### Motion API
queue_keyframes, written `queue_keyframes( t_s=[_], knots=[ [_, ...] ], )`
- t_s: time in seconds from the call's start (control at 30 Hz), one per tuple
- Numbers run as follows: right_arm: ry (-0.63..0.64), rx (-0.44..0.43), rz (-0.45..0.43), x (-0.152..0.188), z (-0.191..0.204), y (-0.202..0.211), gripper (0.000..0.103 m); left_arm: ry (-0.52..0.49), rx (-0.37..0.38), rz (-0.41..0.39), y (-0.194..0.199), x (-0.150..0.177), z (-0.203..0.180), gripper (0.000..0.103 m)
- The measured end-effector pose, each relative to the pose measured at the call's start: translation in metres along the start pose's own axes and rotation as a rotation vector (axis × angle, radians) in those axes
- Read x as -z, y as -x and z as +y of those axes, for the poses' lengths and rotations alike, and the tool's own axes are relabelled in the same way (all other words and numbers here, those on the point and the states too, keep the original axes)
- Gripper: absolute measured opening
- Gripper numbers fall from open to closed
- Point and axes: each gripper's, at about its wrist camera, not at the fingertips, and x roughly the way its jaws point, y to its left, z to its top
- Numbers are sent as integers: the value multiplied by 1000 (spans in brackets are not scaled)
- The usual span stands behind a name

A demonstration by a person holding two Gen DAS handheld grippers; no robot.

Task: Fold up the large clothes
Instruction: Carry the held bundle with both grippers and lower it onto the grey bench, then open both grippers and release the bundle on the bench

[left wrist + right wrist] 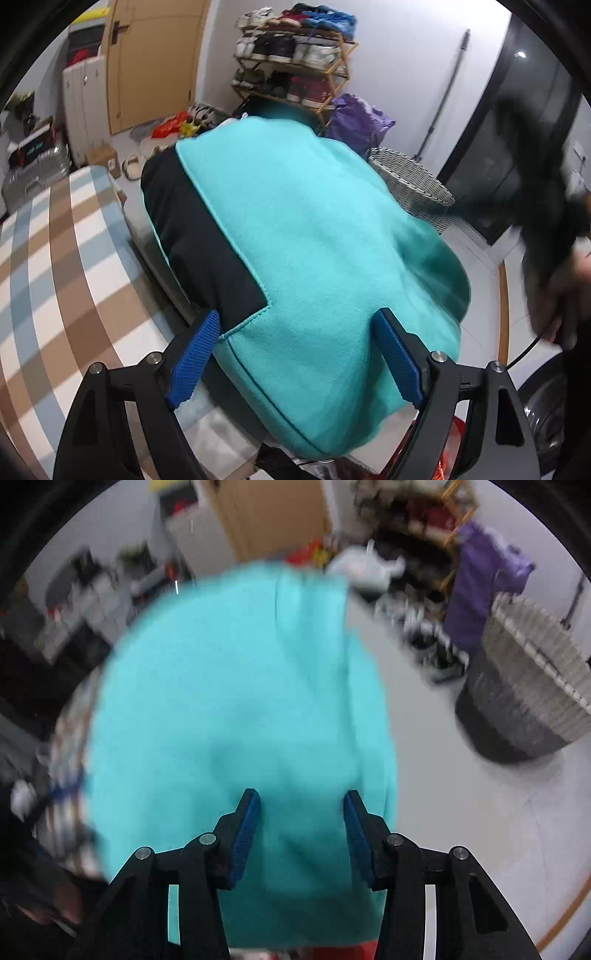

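A teal garment (314, 229) with a black panel (192, 229) lies spread on a surface in front of me, its near hem folded over. In the left wrist view my left gripper (299, 328) hovers over the near hem with its blue fingers (195, 362) wide apart, so it is open and grips nothing. The right wrist view is blurred. There the same teal garment (240, 709) fills the middle, and my right gripper (301, 805) stands over it, jaws apart with cloth lying between the pads. No pinch shows.
A striped sheet (55, 258) covers the surface to the left. A wicker basket (413, 184) (528, 686) stands on the floor to the right, with a purple bag (358, 122) and a shoe rack (295, 55) behind. A person's blurred hand (569, 295) is at the right edge.
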Motion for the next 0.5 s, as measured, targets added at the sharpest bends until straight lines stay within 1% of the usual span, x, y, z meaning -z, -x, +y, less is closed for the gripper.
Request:
queue_keyframes(
  t_s=[0.07, 0.13, 0.17, 0.23, 0.27, 0.3, 0.33, 0.37, 0.43, 0.5],
  knots=[
    [-29, -49, -106, -28, 2, 19, 49, 11, -4, 11, -1, 0, 2, 85],
    [-32, -41, -157, -60, 8, 16, 49, 9, -6, 31, 2, -1, 0, 86],
    [-28, -18, -165, -74, 12, 7, 49, 8, -5, 35, 2, -2, 0, 86],
    [-4, 43, -121, -91, 19, -23, 47, 4, -10, 37, 1, -1, 0, 88],
    [-2, 102, -51, -91, 24, -49, 47, 6, -4, 37, -1, -1, 0, 89],
    [2, 144, 39, -89, 27, -73, 47, 5, -9, 34, -3, 0, -1, 90],
    [5, 156, 85, -81, 25, -95, 47, 6, -14, 32, -4, 0, 0, 91],
    [11, 165, 43, -78, 28, -97, 47, 13, -13, 34, -3, 0, -1, 93],
    [-2, 162, 24, -78, 26, -91, 47, 33, 3, 44, -3, -1, 2, 93],
    [-25, 117, -17, -68, 25, -63, 47, 37, 3, 50, 2, -4, 3, 93]
  ],
)
